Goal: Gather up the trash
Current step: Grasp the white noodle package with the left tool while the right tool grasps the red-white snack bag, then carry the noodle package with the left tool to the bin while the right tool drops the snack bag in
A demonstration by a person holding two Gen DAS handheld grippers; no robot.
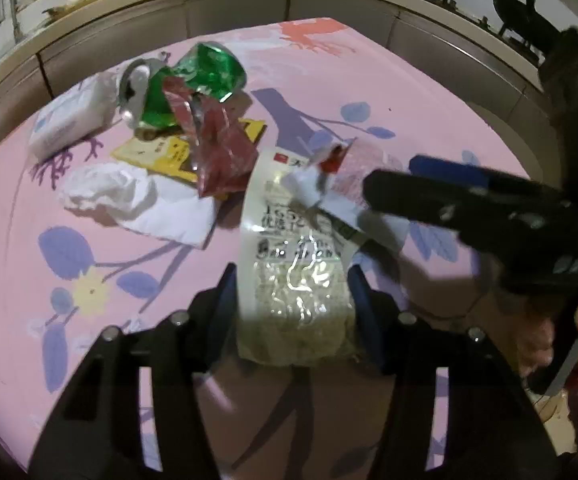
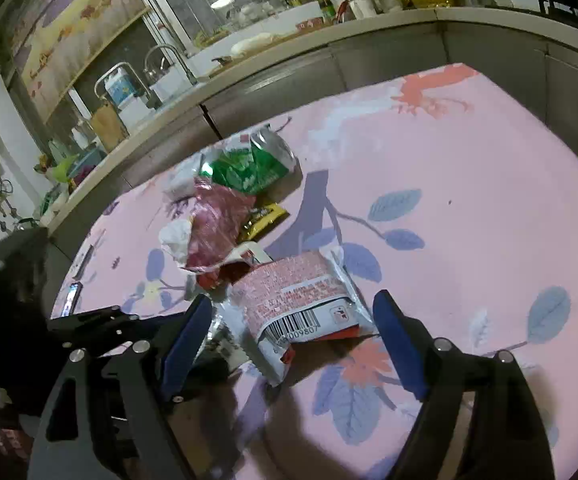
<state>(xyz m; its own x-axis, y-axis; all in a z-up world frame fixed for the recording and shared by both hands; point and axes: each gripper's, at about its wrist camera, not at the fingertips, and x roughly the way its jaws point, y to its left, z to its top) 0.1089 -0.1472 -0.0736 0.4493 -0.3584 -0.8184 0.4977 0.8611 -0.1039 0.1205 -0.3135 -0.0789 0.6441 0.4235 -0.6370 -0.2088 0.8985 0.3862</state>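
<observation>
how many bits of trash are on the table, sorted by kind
cans: 1, crushed green can
wrappers and packets: 4, red wrapper, yellow packet, clear noodle bag, white-and-red wrapper
tissues: 1, crumpled tissue
tissue packs: 1, white pack
total: 7

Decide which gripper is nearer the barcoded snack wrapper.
Right. The right gripper straddles the barcoded snack wrapper, open; the left gripper brackets the clear noodle packet beside it.
</observation>
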